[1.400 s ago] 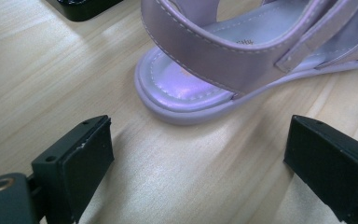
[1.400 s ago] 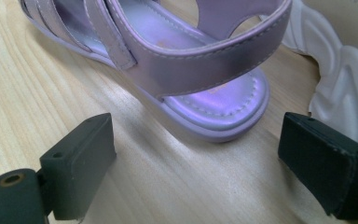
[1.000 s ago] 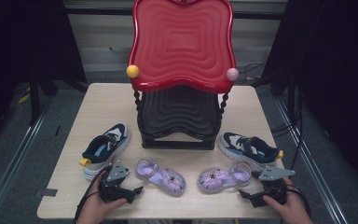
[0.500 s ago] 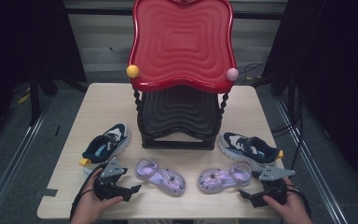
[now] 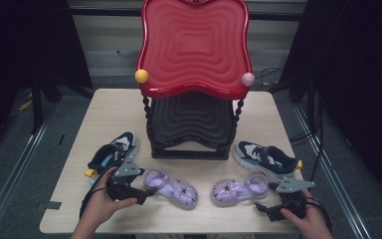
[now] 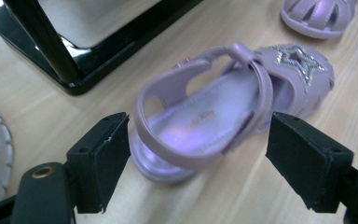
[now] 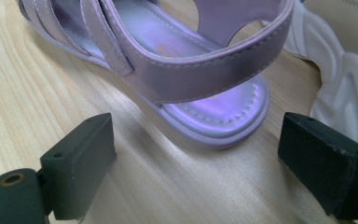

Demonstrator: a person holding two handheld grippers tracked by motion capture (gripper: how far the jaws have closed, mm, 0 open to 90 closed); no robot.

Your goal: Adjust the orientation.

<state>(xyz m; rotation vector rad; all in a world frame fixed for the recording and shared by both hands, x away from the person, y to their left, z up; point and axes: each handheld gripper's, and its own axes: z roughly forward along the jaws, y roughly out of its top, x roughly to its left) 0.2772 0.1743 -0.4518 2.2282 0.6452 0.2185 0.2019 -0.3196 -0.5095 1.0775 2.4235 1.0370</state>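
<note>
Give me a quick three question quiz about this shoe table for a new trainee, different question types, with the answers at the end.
1. True or false: the left gripper is clamped on the left purple sandal.
2. Multiple choice: what lies on the table just behind the right purple sandal? A) a yellow ball B) a navy sneaker C) a black boot
3. Fill in: the top tier of the shoe rack is coloured ____.

Key:
1. False. Its jaws stand apart on either side of the sandal's heel, not pressing it.
2. B, the right navy sneaker.
3. Red.
</note>
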